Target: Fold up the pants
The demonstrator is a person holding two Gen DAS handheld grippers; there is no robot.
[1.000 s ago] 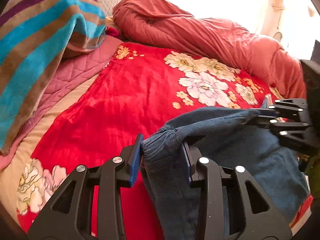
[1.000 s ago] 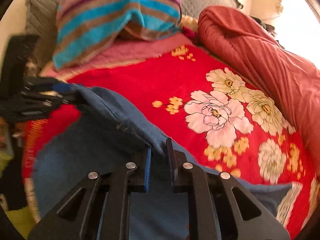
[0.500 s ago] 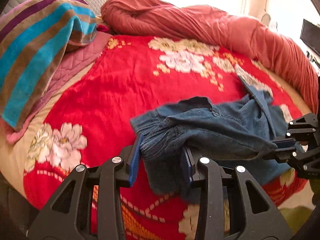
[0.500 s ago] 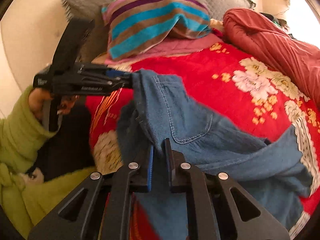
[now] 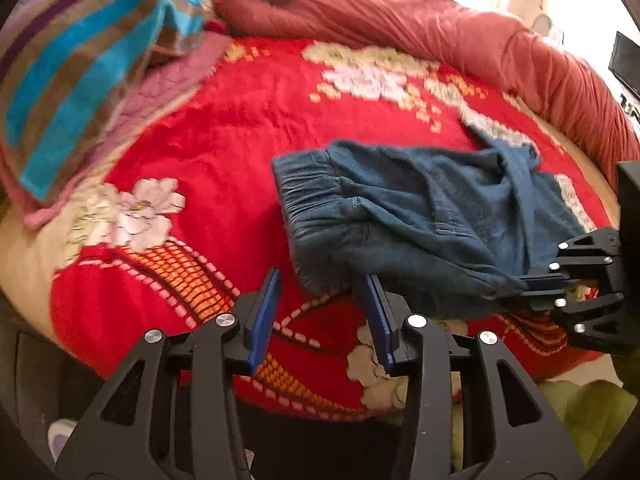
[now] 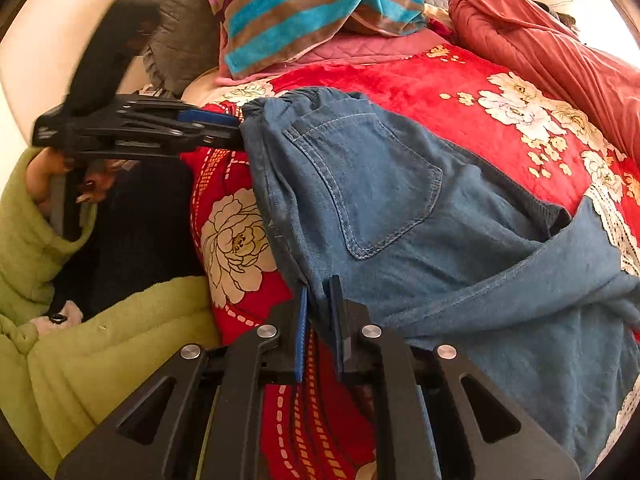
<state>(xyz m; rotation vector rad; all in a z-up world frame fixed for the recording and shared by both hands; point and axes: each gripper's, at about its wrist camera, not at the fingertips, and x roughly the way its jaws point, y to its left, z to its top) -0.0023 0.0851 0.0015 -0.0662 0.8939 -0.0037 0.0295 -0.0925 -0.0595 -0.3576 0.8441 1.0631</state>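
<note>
Zero clean folds were visible; I'd call the job early. At far left a striped blanket was heaped at the head of the bed, clear of the work.

Left tongs sat at the near edge, pads spread wide and gripping nothing. The frayed near-left corner of the pants sat just beyond the tips, close to the right-hand pad. Contact there: can't tell. From the right wrist view the tips looked level with the elastic waistband's edge.

The pants lay right of centre on the red floral cover, waistband facing left. The seat was bunched, back pocket up, and a leg was thrown across the far-right part. Nothing was squared up.

Right tongs were clamped down to a thin gap on a fold of denim at the near edge. The left wrist view confirmed fabric pinched in the tips at right.

Likely still to do: spread flat, lay leg on leg, then fold lengthwise. Rolled quilt lay along the far-right side, well apart from the pants.
</note>
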